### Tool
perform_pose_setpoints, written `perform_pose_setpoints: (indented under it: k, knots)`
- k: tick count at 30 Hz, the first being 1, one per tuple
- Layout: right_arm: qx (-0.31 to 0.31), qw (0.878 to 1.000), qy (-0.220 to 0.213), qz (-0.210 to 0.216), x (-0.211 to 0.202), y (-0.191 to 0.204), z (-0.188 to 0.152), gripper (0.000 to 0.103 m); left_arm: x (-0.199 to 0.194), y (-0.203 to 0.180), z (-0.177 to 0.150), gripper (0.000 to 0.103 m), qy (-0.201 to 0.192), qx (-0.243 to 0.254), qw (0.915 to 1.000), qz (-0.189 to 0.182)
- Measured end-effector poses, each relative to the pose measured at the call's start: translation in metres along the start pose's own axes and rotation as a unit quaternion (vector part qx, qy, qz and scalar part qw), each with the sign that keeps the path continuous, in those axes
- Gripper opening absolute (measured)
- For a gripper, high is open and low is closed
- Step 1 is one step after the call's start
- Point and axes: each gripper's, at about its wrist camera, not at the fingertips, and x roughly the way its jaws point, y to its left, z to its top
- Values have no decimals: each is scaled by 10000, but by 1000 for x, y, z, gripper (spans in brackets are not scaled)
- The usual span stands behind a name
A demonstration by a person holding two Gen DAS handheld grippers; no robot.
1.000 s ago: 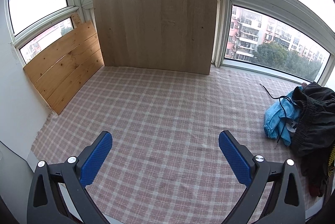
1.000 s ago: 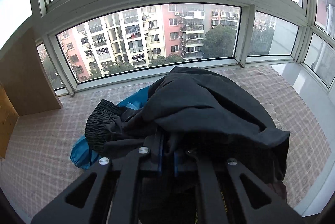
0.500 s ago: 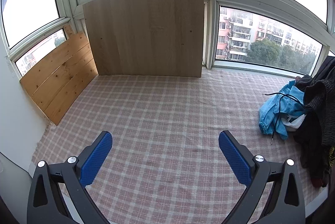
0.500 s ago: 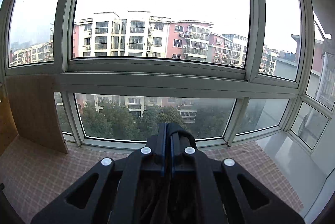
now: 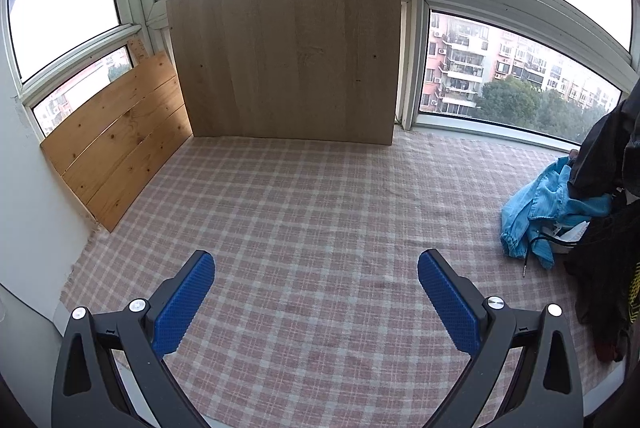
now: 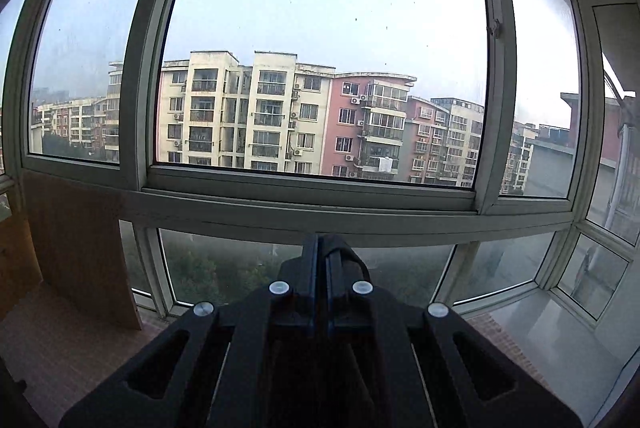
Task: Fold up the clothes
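My left gripper (image 5: 316, 260) hangs open over the pink checked cloth (image 5: 320, 187), nothing between its blue pads (image 5: 180, 304). At the right edge a black garment (image 5: 608, 147) hangs lifted above a crumpled blue garment (image 5: 544, 203) and more dark clothes (image 5: 600, 268). My right gripper (image 6: 322, 248) is raised and points at the window, its jaws pressed together on a fold of black fabric (image 6: 348, 256). The remainder of that garment hangs out of sight below the right wrist view.
A large pale wooden board (image 5: 288, 55) leans against the back window. A pine plank panel (image 5: 116, 131) leans at the left wall. A thin black cord (image 5: 528, 260) trails from the clothes pile. Window frames (image 6: 312, 187) surround the ledge.
My right gripper has risen and tipped upward with the black garment, so its view went from the clothes pile to the window. The black garment now hangs higher in the left view.
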Motion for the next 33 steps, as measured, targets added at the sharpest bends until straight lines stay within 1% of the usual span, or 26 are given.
perform_pose_setpoints:
  k: [2, 3, 8, 9, 12, 15, 17, 18, 23, 24, 26, 29, 33]
  knots:
    - [40, 9999, 147, -36, 12, -2, -2, 3, 1, -2, -1, 102, 19, 49, 10000, 23]
    - [32, 9997, 179, -145, 18, -6, 0, 3, 1, -2, 0, 102, 27, 63, 10000, 29]
    - [306, 9952, 284, -883, 50, -47, 14, 3, 0, -5, 2, 102, 12, 92, 10000, 30]
    - [337, 9935, 359, -1029, 56, -55, 12, 3, -1, -6, 1, 102, 7, 109, 9999, 32]
    - [190, 9912, 858, -991, 61, -58, -29, 4, -1, -9, 1, 102, 5, 160, 9999, 49]
    - [43, 9862, 1354, -950, 66, -60, -69, 16, 2, -11, -1, 102, 49, 176, 9998, 50]
    - [-55, 9814, 1683, -922, 69, -62, -96, 54, 5, -12, -2, 102, 90, 169, 9998, 32]
    - [-104, 9786, 1846, -907, 71, -63, -110, 58, 6, -12, -3, 102, 111, 168, 9998, 30]
    - [-319, 9607, 2642, -793, 75, -68, -179, 58, 15, -19, -4, 102, 210, 242, 9995, 7]
    - [-261, 9586, 2755, -673, 66, -69, -197, 58, 17, -21, -4, 102, 230, 257, 9994, -6]
    - [-131, 9523, 2981, -634, 50, -78, -233, 58, 20, -27, -4, 102, 283, 296, 9991, -58]
    - [263, 9371, 3324, -1036, 32, -114, -284, 58, 23, -38, -3, 102, 335, 422, 9984, -146]
    - [1229, 9130, 3611, -1444, 17, -165, -330, 58, 23, -54, -1, 102, 319, 658, 9971, -197]
